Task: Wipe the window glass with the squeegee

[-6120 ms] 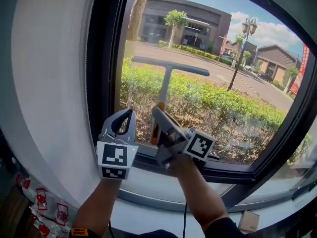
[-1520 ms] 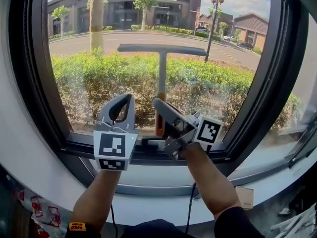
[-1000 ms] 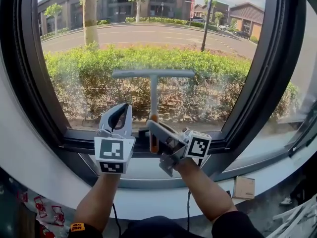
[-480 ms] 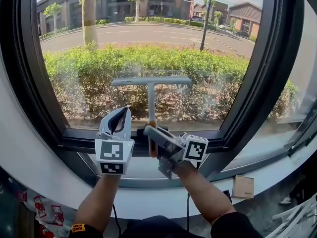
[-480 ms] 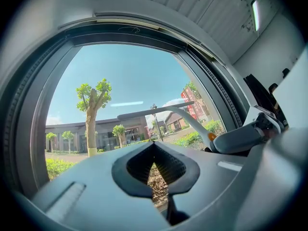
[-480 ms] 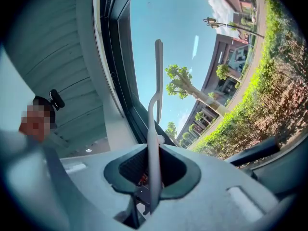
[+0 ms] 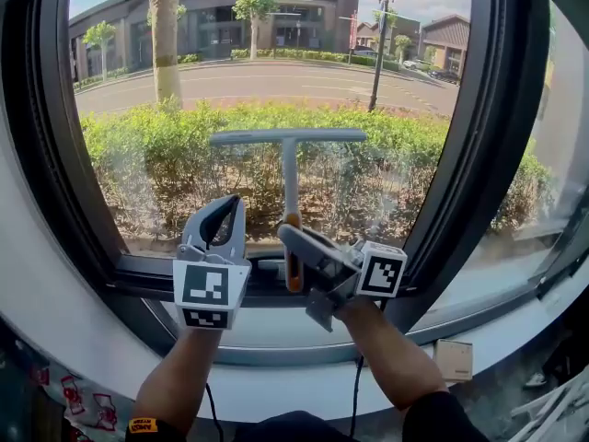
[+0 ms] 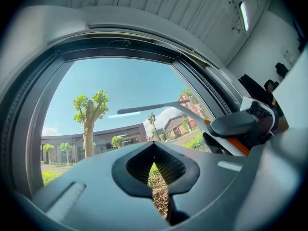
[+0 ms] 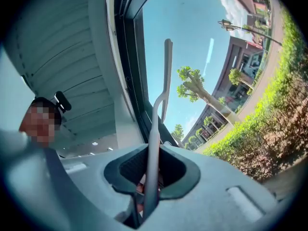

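Nearest to the camera, the person's two forearms reached up toward the window sill (image 7: 276, 343). The left gripper (image 7: 232, 212) stood upright just beside the right one, in front of the lower window frame (image 7: 138, 270). Its jaws were pressed together with nothing between them (the left gripper view showed only hedge through the small gap) (image 8: 155, 150).

The right gripper (image 7: 293, 247) leaned to the left, and its jaws were clenched on the squeegee (image 7: 290, 178) at the orange part of the handle (image 7: 294, 270). In the right gripper view, the pale shaft (image 9: 155, 124) rose straight out from between the jaws (image 9: 150, 162).

The squeegee stood upright before the middle of the window glass (image 7: 184, 109). Its long blade (image 7: 287, 136) lay level across the lower half of the pane, above both grippers. Whether the blade really touched the glass could not be told.

Beyond the glass there was a green hedge (image 7: 129, 145), then a road (image 7: 267, 79) with a tree trunk (image 7: 166, 35) at the left and a lamp post (image 7: 377, 44) at the right. Farthest stood a dark building (image 7: 276, 7).
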Tool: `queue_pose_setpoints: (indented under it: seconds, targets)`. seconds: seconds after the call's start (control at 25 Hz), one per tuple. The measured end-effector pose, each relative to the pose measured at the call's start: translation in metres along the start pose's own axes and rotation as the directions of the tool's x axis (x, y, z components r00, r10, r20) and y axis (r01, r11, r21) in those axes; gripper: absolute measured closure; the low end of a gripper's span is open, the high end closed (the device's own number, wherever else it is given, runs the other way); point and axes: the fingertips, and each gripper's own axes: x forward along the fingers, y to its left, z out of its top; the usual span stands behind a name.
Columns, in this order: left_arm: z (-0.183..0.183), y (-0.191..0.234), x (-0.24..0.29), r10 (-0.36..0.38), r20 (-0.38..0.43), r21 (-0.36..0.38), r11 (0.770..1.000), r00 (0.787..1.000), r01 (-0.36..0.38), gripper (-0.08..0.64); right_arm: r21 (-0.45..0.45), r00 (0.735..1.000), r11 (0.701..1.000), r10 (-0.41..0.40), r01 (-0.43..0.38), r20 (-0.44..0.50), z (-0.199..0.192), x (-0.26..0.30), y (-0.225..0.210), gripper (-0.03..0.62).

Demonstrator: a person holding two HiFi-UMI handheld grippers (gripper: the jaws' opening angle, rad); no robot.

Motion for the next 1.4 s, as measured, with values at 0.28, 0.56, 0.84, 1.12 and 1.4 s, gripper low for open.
queue_pose_setpoints:
  seconds: [0.28, 0.56, 0.84, 1.12, 1.4]
  targets:
    - [0.063, -0.019, 0.025, -0.006, 0.105, 0.032, 0.999, 0.994, 0.002, 0.545, -0.137, 0.998, 0.989, 0.061, -0.057, 0.021, 0.088, 0.01, 0.03, 0.546]
    - [0.126, -0.024, 0.039, 0.032, 0.218, 0.046, 0.998, 0.975, -0.043, 0.545, -0.217, 0.993, 0.97, 0.119, -0.112, 0.02, 0.157, 0.021, 0.051, 0.546]
    - [0.149, -0.024, 0.045, 0.068, 0.241, 0.055, 0.995, 0.968, -0.083, 0.545, -0.181, 0.991, 0.975, 0.134, -0.13, 0.012, 0.18, 0.028, 0.045, 0.546]
    - [0.136, -0.035, 0.043, 0.08, 0.221, 0.047, 0.995, 0.972, -0.093, 0.545, -0.138, 0.99, 0.98, 0.143, -0.141, 0.003, 0.161, 0.013, 0.036, 0.546]
    - [0.099, -0.056, 0.043, 0.063, 0.16, 0.008, 0.998, 0.985, -0.065, 0.545, -0.089, 0.995, 0.991, 0.096, -0.097, -0.013, 0.122, -0.017, 0.021, 0.546]
